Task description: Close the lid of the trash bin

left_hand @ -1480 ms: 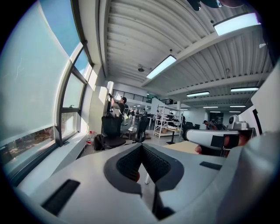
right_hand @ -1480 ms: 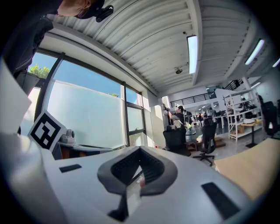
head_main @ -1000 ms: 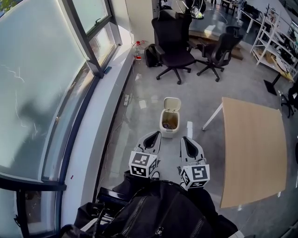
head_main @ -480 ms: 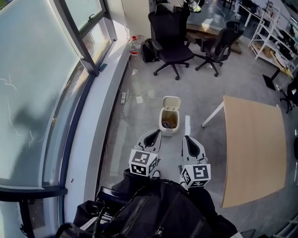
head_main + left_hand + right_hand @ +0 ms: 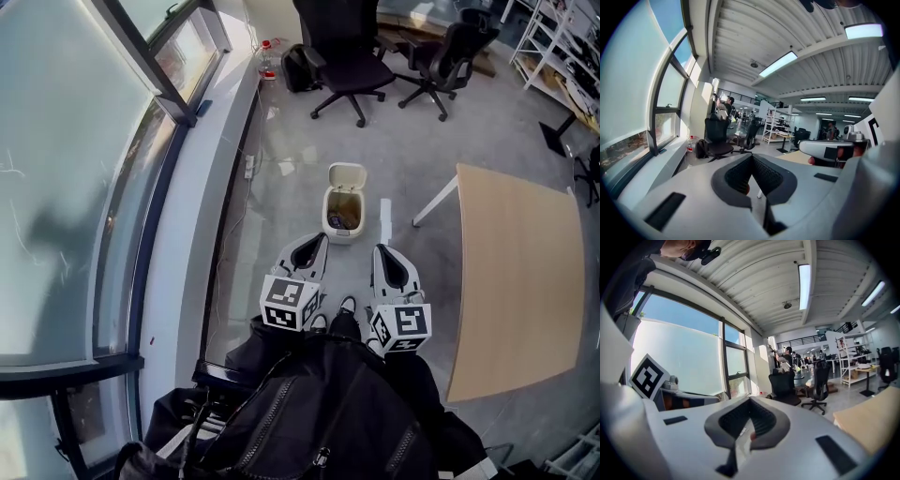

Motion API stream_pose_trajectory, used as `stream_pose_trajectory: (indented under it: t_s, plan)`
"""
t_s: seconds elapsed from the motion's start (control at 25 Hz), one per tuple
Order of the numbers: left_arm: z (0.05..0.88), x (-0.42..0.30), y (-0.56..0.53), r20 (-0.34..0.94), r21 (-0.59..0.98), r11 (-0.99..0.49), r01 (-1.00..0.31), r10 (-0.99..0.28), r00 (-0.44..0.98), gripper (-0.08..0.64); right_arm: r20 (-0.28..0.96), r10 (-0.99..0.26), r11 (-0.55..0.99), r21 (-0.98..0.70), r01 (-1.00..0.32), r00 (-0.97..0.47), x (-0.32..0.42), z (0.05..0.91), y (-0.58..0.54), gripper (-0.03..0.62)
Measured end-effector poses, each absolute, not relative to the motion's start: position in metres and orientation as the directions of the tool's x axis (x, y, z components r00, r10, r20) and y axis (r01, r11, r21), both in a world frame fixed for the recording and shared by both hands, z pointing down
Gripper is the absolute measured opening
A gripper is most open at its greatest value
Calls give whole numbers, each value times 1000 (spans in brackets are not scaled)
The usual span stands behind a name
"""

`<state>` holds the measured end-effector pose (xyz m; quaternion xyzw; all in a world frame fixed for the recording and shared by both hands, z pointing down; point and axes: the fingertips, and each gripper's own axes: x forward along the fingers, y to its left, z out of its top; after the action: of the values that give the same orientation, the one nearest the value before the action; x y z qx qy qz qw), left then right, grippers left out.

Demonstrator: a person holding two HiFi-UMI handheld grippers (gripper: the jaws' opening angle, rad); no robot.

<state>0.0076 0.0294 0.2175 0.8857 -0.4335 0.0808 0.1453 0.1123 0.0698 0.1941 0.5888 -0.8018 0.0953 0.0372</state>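
Grey office floor point(image 5: 441, 150) is looked down on, with a long window point(image 5: 84, 187) at the left and a wooden table point(image 5: 516, 281) at the right. Nearest, a black bag point(image 5: 319, 422) is worn at the person's front. Just beyond it, the left gripper point(image 5: 317, 242) and the right gripper point(image 5: 379, 251) are held side by side, both with jaws closed on nothing, probably because a lid is better pushed than grasped. Ahead, well apart from them, the trash bin point(image 5: 341, 217) is set on the floor, its lid point(image 5: 346, 175) tipped back on the far side. Both grippers are aimed at it, so an approach is judged likely. Farther off, black chairs point(image 5: 347, 56) are parked.
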Motion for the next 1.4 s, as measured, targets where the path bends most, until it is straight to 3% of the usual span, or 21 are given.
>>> stream_pose_trajectory:
  t_s: [0.76,1.4]
  plan:
    - [267,28,-31,360,182,-452,-873,-796,487,0,261,-873,375,-181,-909,-412,150,254,-5,5]
    - [373,-1,-89,513,238,-399,-885,-722,464,0,462,-778,370,-211,-905,-426,121,369,-62,5]
